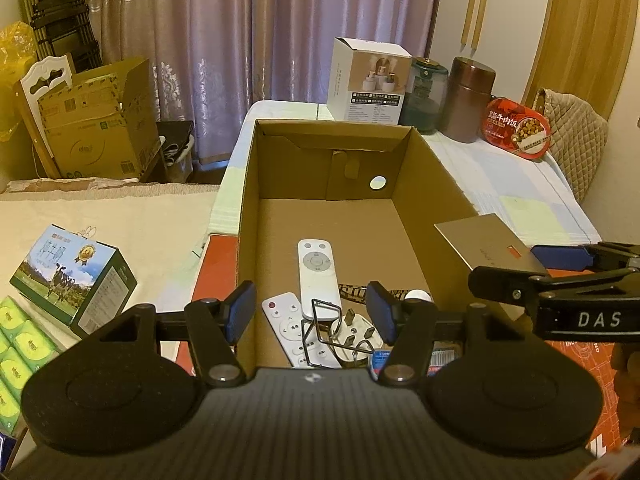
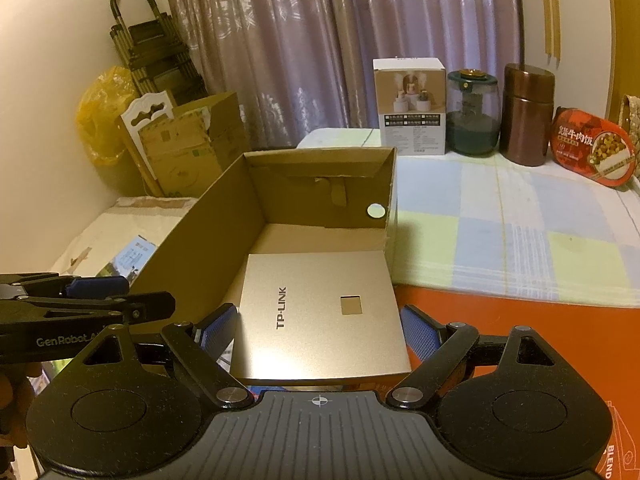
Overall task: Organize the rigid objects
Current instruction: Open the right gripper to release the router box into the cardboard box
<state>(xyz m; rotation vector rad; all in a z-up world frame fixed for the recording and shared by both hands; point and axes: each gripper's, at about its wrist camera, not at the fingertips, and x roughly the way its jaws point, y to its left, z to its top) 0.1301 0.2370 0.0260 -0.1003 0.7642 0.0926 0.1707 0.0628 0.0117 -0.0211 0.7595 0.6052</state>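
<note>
An open cardboard box (image 1: 248, 208) stands on the table; it also shows in the right wrist view (image 2: 208, 232). Inside it lie a long white remote (image 1: 318, 276), a shorter white remote (image 1: 288, 326), a wire clip (image 1: 320, 332) and a white plug (image 1: 356, 334). My left gripper (image 1: 308, 314) is open and empty over the box's near end. My right gripper (image 2: 318, 332) is shut on a gold TP-LINK box (image 2: 320, 312) and holds it over the cardboard box's right wall. The gold box also shows in the left wrist view (image 1: 486, 240).
At the table's back stand a white product box (image 1: 368, 80), a green jar (image 1: 424, 96), a brown canister (image 1: 470, 100) and a red food tin (image 1: 516, 128). A milk carton box (image 1: 76, 276) and green packs (image 1: 20, 344) lie left. A red mat (image 2: 500, 320) lies under the box.
</note>
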